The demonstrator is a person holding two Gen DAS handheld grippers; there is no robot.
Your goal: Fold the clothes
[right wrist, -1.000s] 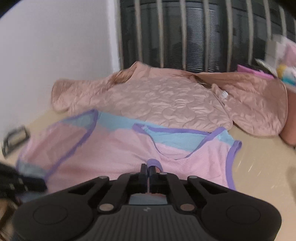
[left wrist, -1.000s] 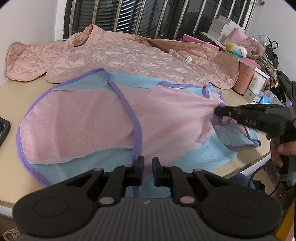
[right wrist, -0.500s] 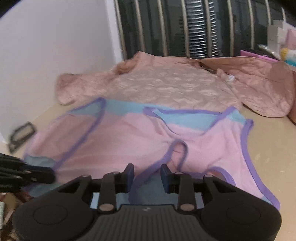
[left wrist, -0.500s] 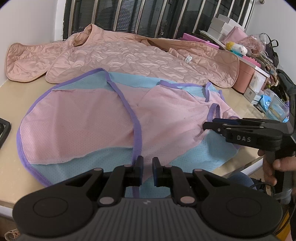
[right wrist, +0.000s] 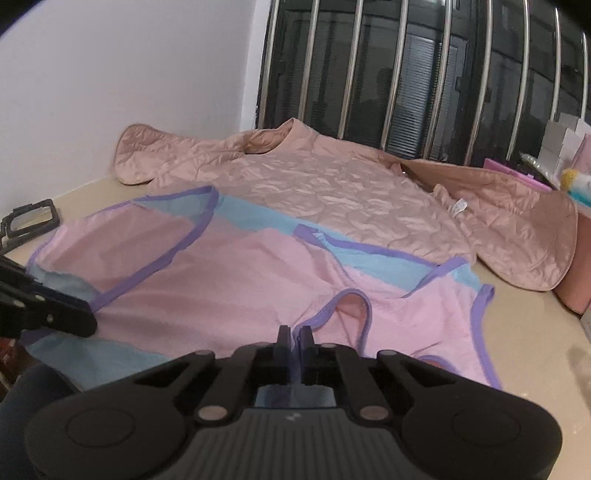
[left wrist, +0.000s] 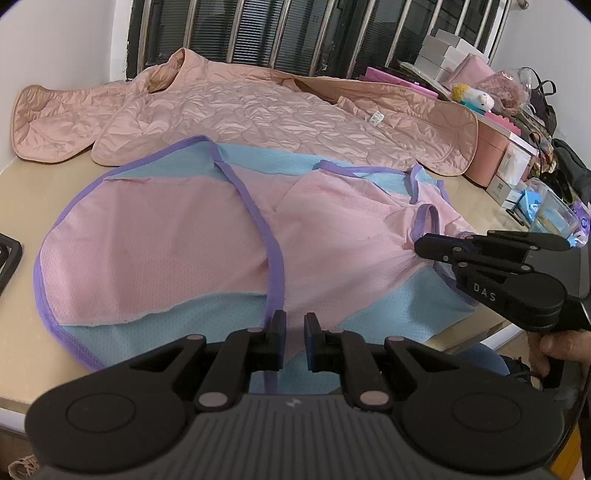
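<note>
beige table (left wrist: 22, 192) against white wall, barred window (left wrist: 258, 33) far | boxes (left wrist: 513, 166) far right, contents unclear | pink-blue garment (left wrist: 166, 240) near, quilted jacket (left wrist: 258, 118) beyond | left gripper (left wrist: 291, 334) narrowly clamped on garment hem | right gripper (right wrist: 294, 338) pinched on garment strap

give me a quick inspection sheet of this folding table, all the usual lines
surface: beige table, mostly covered by clothes
job's things: pink and blue vest lying partly folded at the front; quilted jacket spread flat behind it
clutter: boxes and a plush toy along the right edge; black frame at the left edge
grippers: left tongs nearly shut on the vest's near hem; right tongs shut on the vest by its purple strap
cables: nothing seen
surroundings: white wall, barred window
</note>
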